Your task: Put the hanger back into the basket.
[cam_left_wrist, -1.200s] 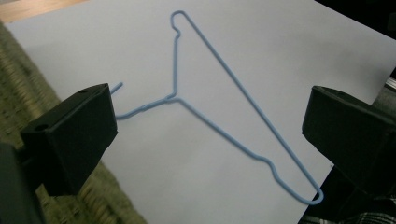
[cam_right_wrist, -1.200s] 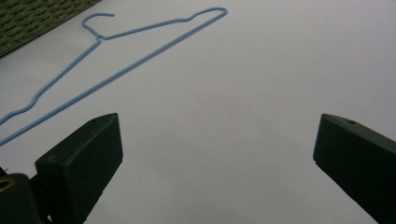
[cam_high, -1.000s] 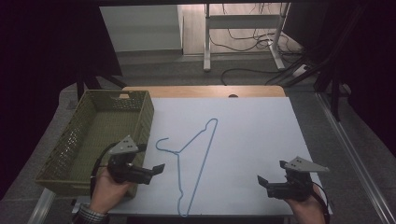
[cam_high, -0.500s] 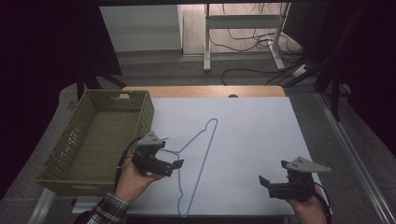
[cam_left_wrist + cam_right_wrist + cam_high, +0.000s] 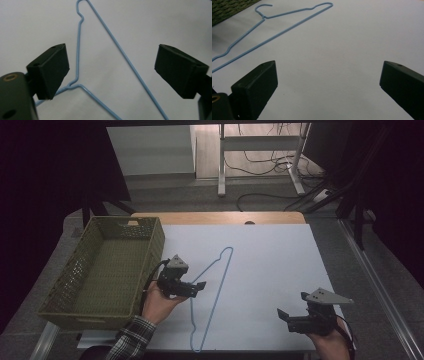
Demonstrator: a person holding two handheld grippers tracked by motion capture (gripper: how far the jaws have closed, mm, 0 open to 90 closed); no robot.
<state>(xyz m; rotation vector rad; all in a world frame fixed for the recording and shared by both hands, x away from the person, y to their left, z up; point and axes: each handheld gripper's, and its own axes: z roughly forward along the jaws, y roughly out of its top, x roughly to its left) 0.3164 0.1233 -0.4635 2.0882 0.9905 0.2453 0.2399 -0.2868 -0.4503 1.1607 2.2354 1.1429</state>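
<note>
left gripper (image 5: 196,287): jaws spread over hanger (image 5: 220,285) neck | right gripper (image 5: 286,316): spread, idle | tip: I'd lower squarely and pinch the neck wire

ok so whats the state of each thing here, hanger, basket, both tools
blue wire hanger: lying flat on the white table, not gripped
green basket: upright, empty, at the table's left edge
left tool: open, over the hanger's neck
right tool: open, holding nothing, away from the hanger
</note>
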